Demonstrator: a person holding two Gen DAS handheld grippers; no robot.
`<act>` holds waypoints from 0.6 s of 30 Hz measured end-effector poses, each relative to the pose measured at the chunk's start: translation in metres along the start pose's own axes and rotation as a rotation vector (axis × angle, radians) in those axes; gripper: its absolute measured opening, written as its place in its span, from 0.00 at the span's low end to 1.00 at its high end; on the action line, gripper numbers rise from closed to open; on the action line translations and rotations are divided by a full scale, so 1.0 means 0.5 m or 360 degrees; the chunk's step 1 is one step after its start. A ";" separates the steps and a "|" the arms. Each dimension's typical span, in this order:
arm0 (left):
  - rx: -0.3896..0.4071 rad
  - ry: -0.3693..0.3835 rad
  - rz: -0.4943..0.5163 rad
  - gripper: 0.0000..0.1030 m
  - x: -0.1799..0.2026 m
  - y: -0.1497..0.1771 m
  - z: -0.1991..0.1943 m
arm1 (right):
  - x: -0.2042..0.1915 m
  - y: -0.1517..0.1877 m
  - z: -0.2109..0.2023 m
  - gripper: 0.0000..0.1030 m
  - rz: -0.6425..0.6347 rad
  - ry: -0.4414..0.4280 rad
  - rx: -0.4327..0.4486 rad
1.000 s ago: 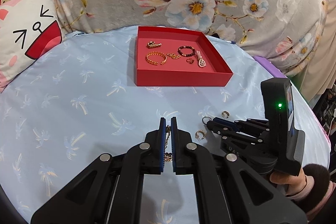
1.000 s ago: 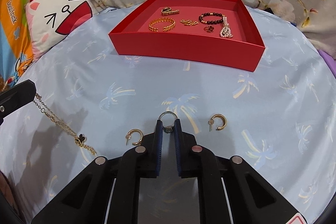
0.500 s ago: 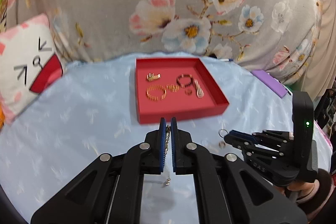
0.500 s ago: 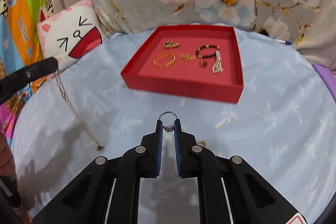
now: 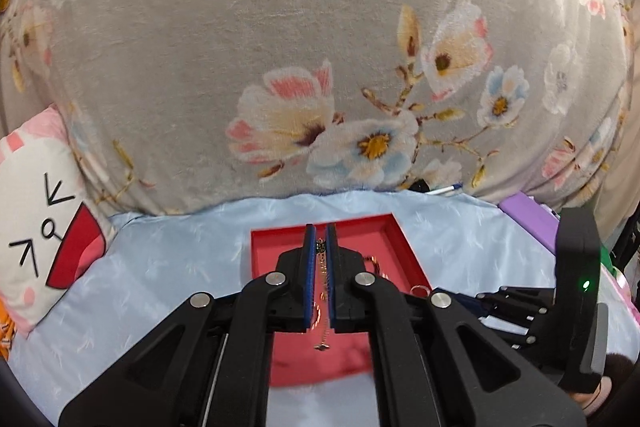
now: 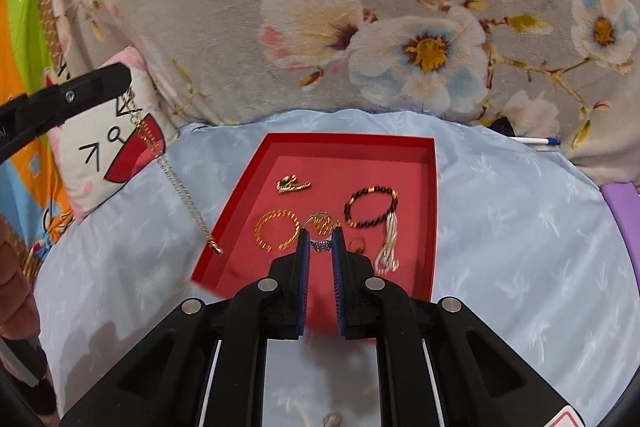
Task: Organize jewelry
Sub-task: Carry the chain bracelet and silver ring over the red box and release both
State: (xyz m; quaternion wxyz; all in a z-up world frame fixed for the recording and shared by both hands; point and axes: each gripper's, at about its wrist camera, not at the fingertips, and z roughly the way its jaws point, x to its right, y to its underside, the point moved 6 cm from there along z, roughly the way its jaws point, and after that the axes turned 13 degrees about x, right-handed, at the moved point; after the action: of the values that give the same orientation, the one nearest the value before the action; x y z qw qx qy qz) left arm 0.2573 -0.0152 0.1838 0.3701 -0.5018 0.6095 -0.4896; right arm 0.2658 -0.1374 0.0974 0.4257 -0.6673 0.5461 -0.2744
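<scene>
A red tray (image 6: 434, 211), a cartoon pillow (image 6: 104, 151) and a pen (image 6: 534, 140) are lying on the pale-blue bed (image 6: 520, 247).

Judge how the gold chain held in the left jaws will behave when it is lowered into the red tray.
The gold chain hangs limp from the left gripper, so it is probably floppy and will likely pile up rather than lie straight. Its fine links suggest it is light and may swing. It could snag on pieces already in the red tray, such as the gold bangle.
</scene>
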 end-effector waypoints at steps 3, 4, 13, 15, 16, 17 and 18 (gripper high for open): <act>0.0003 -0.0038 0.0022 0.04 0.000 -0.010 0.077 | 0.020 -0.015 0.057 0.09 0.0005 0.0021 -0.0024; 0.0005 -0.0055 0.0033 0.04 0.000 -0.011 0.098 | 0.027 -0.018 0.073 0.09 0.0007 0.0036 -0.0027; -0.0128 -0.0064 0.0084 0.04 0.017 0.055 0.304 | 0.067 -0.012 0.209 0.10 0.0034 0.0054 -0.0129; -0.0156 -0.0068 0.0080 0.04 0.018 0.073 0.333 | 0.073 -0.012 0.226 0.10 0.0031 0.0062 -0.0136; -0.0165 -0.0071 0.0079 0.04 0.018 0.079 0.343 | 0.076 -0.013 0.233 0.10 0.0031 0.0066 -0.0138; -0.0176 -0.0068 0.0075 0.04 0.018 0.087 0.354 | 0.080 -0.015 0.242 0.10 0.0033 0.0069 -0.0142; -0.0183 -0.0090 0.0073 0.05 0.015 0.092 0.363 | 0.083 -0.017 0.248 0.10 0.0038 0.0071 -0.0147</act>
State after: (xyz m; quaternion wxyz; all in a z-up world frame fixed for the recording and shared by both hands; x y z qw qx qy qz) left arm 0.4154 -0.0626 0.0947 0.3689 -0.5219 0.6372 -0.4307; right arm 0.3837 -0.1435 0.0404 0.3854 -0.6735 0.5753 -0.2587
